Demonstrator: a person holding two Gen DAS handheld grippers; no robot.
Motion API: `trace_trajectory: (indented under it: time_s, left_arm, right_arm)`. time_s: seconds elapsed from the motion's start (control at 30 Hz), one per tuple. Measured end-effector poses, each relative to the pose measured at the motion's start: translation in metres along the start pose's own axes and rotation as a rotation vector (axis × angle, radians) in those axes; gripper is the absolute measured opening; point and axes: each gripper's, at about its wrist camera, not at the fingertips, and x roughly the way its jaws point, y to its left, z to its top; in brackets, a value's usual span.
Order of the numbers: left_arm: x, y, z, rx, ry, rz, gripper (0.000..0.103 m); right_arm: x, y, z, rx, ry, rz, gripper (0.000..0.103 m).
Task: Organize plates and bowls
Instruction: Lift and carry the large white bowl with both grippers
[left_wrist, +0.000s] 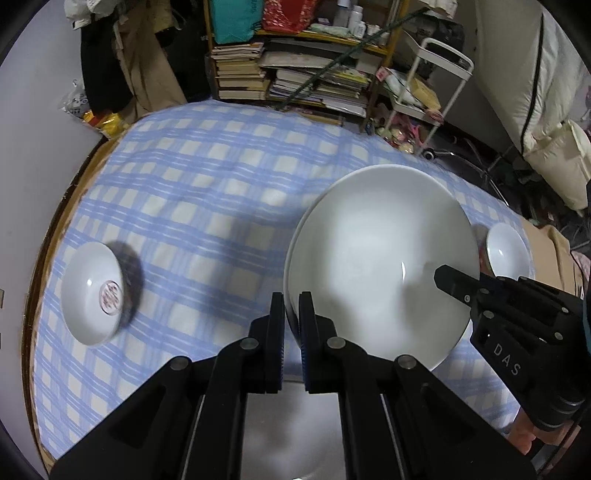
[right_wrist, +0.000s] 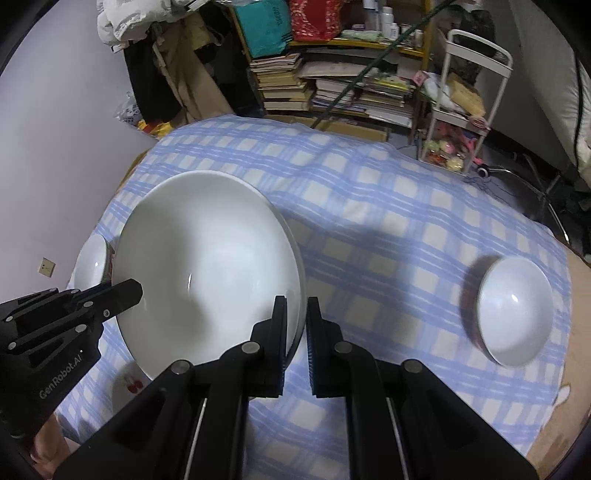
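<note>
Pale bare wall (right_wrist: 55, 147) at left; yellow-framed shelf (left_wrist: 295, 66) crammed with stacked books behind; white wheeled trolley (right_wrist: 465, 122) beside; hanging clothes (left_wrist: 122, 62) in the corner; blue-checked tablecloth (left_wrist: 221, 192).

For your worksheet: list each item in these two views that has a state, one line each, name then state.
Large white bowl: lifted off the cloth, tilted, gripped at two opposite rim edges.
Left gripper: shut on the bowl's rim.
Right gripper: shut on the rim.
Patterned small bowl: upright on the tablecloth.
Plain small bowl: upright, empty.
</note>
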Motion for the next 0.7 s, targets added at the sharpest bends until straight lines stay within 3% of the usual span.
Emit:
trace_trajectory:
  time_s: [0.7]
  left_arm:
    - [0.042, -0.052, -0.067, 0.026, 0.117, -0.043, 0.008]
  right_arm:
    - [0.009, -0.05, -0.078, 0.076, 0.068, -0.088, 0.011]
